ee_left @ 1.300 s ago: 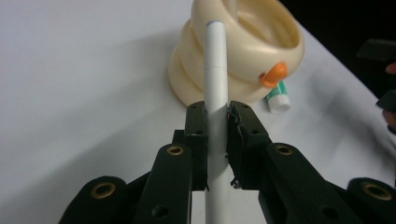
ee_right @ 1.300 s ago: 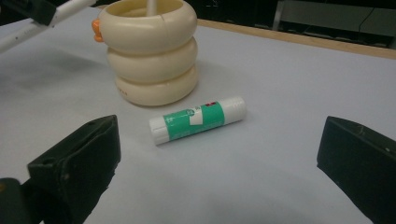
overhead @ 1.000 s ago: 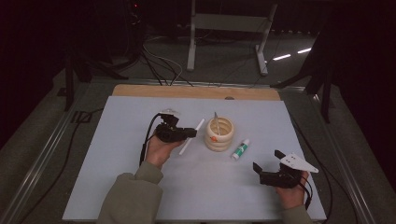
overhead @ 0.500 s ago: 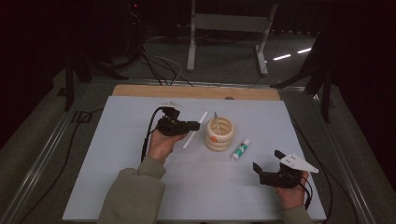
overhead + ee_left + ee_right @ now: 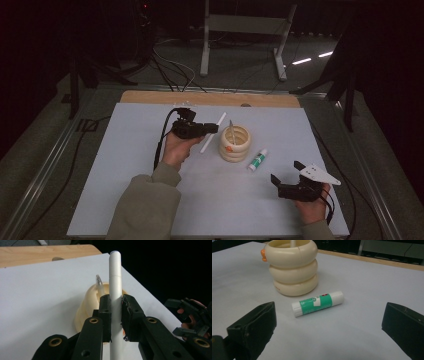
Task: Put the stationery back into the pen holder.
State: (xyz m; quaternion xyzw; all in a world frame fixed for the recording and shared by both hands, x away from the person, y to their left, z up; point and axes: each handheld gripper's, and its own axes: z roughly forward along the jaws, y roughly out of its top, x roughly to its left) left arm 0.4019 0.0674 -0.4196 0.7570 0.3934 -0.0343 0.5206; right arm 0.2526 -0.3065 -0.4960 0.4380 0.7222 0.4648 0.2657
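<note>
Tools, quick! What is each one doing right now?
Left tool: closed on the white pen.
Right tool: open, holding nothing, glue stick lying ahead of it.

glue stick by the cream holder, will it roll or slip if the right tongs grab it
The glue stick is a smooth round tube lying on its side, so it probably rolls if nudged. It looks rigid and light, and may slip unless the open right tongs close squarely across its middle.

My matt black plastic jaws grip a smooth white plastic pen [image 5: 115, 290]; the glossy cream holder [image 5: 292, 267] sits on matt paper [image 5: 150, 200].
</note>
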